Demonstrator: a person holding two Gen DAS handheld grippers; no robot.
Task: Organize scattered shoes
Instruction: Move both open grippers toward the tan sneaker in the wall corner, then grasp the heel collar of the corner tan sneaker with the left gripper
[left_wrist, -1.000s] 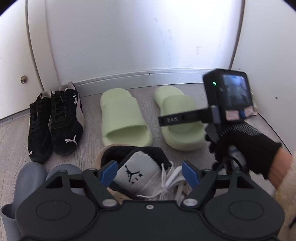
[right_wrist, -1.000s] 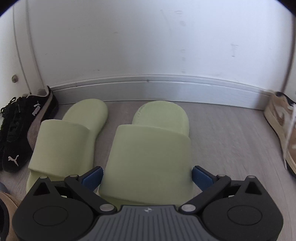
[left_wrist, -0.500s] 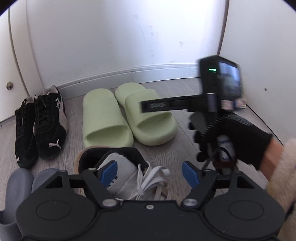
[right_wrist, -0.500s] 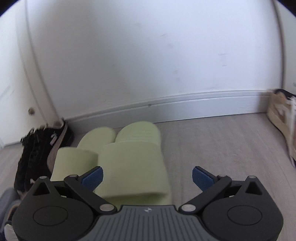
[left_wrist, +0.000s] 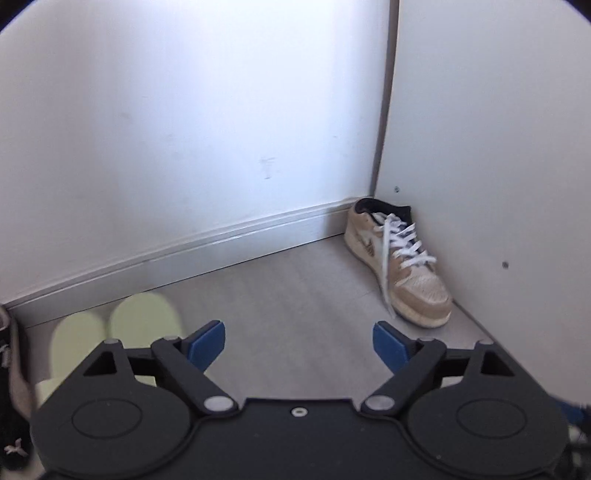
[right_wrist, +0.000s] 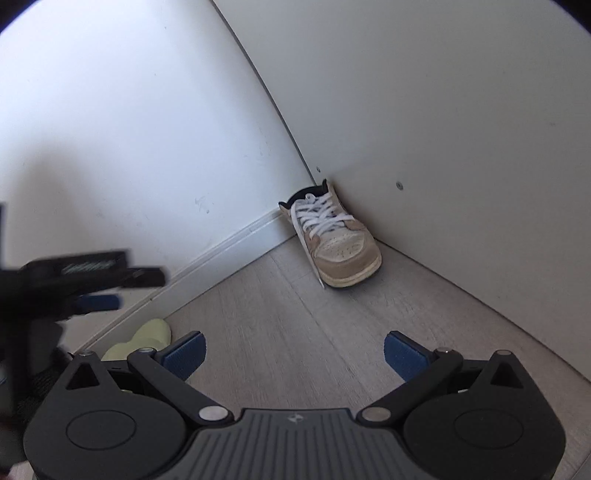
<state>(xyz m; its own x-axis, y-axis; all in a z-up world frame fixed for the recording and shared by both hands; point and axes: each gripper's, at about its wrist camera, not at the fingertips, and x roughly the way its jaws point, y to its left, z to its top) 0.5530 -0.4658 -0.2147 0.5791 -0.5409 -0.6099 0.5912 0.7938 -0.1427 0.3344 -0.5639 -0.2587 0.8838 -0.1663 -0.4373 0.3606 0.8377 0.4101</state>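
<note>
The sneaker (left_wrist: 400, 264) sits on the floor (left_wrist: 295, 295) in the corner; the slides (left_wrist: 118, 325) lie far left of it, along the baseboard (left_wrist: 184, 254).

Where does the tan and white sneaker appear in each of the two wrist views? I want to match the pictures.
Left wrist: tan and white sneaker right of centre, in the corner, toe toward the camera.
Right wrist: the sneaker near centre, in the same corner.
Shared landmark: the white baseboard that ends behind its heel.
</note>
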